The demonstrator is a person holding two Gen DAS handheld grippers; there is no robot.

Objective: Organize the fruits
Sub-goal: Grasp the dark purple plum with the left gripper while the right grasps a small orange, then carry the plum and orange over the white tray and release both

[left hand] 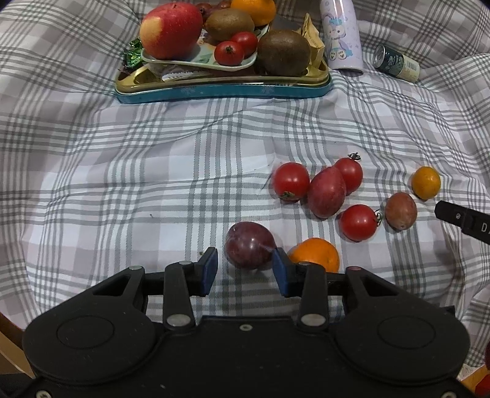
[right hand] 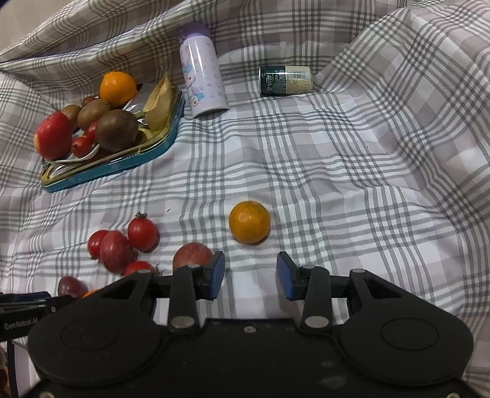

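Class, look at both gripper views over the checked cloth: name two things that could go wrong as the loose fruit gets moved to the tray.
1. The left gripper is open around the purple fruit, with an orange right behind one finger; closing may knock that orange away.
2. The tray is already piled with an apple and kiwis; more fruit could roll off.

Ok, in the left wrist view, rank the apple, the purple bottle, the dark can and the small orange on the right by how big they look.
1. apple
2. purple bottle, cut off at the top edge, so unsure against the apple
3. dark can
4. small orange
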